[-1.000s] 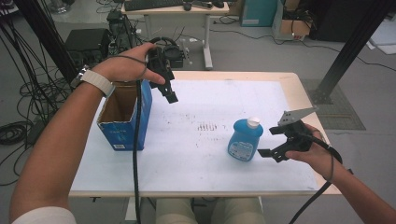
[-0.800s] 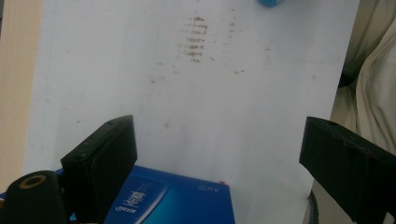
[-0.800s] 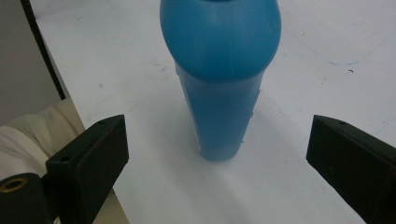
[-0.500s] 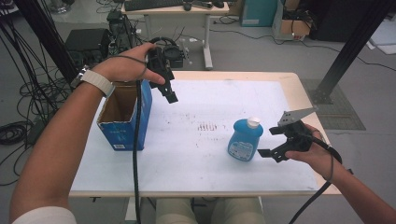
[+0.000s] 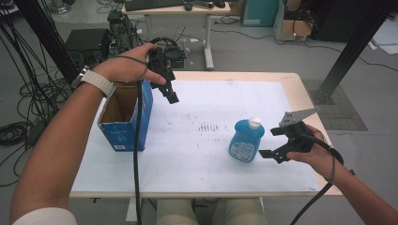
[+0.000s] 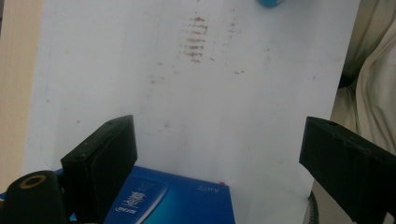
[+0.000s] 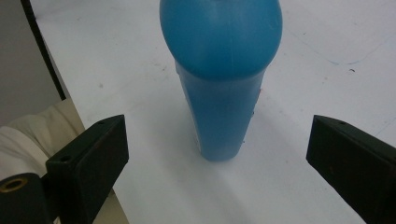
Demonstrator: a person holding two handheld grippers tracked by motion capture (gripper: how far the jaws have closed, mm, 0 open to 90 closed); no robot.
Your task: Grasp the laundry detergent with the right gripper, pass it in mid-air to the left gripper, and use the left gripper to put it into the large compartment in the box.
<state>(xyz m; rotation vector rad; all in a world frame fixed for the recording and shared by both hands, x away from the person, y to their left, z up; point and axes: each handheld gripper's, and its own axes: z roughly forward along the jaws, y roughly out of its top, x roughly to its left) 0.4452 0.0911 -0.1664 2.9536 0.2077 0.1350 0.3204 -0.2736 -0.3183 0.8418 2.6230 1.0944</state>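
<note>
A blue bottle (image 5: 246, 140) with a white cap stands upright on the white table top (image 5: 197, 154), right of centre. My right gripper (image 5: 271, 142) is open just to its right, low over the table. In the right gripper view the bottle (image 7: 220, 74) stands ahead of the wide-apart jaws of that gripper (image 7: 217, 137), and they are not touching it. An open blue cardboard box (image 5: 126, 115) stands at the table's left. My left gripper (image 5: 170, 93) is held in the air beside the box's far right corner, open and empty. The box's top edge (image 6: 177, 200) shows below the left gripper (image 6: 217, 140).
Brown smudges (image 5: 210, 126) mark the middle of the white sheet. The table's tan edge (image 5: 300, 89) runs along the right and far sides. A desk (image 5: 178, 9), cables and equipment stand on the floor behind and to the left. A black post (image 5: 352, 47) rises at the far right.
</note>
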